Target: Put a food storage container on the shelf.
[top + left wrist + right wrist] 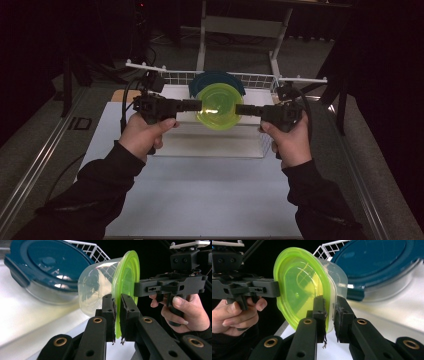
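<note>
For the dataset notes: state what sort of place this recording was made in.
Probably a lab recording station, not a kitchen: a white table in a dark room with metal framing behind, a wire rack holding food containers, and hand-held grippers gripping a green-lidded tub.

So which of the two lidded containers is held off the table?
The green-lidded container, tipped on its side, each hand-held gripper clamping its rim from opposite sides. The blue-lidded container sits behind it in the wire rack.

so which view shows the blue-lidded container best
The left gripper view: the blue-lidded container shows lid, latch and clear base, tilted in the rack. The right gripper view crops it at the frame edge; the high view hides most of it behind the green-lidded container.
</note>
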{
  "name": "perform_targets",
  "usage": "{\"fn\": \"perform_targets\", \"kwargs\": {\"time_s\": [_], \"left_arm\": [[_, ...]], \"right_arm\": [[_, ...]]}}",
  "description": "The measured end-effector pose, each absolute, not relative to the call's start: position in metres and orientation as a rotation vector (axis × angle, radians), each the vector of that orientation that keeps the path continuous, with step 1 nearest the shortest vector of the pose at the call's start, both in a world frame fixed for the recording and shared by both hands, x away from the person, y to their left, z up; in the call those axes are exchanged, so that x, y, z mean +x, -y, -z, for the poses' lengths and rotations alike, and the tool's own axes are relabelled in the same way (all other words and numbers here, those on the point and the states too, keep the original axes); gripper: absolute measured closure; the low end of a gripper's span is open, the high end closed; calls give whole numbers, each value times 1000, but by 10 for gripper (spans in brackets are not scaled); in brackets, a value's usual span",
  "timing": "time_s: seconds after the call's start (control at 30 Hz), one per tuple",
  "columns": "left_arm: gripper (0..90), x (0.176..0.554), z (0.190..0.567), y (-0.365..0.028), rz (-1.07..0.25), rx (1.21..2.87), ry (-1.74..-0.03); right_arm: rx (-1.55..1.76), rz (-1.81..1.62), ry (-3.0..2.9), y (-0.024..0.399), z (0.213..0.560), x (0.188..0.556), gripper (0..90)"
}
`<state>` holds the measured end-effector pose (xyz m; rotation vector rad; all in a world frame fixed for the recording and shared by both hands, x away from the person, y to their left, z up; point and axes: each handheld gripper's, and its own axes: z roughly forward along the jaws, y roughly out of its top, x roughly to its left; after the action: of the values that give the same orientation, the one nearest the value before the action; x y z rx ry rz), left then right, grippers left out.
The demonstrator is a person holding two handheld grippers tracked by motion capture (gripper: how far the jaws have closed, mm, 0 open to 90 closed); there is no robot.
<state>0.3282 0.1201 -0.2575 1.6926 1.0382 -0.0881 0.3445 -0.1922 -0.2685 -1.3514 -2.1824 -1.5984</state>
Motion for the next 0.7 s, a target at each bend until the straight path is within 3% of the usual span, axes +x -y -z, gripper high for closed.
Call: {"fn": "perform_targets", "kwargs": {"time_s": [0.7], "left_arm": [[809, 395, 254, -115, 93, 1613, -1160]], "right_arm": [[-1512, 1581, 2154, 186, 246, 401, 806]]}}
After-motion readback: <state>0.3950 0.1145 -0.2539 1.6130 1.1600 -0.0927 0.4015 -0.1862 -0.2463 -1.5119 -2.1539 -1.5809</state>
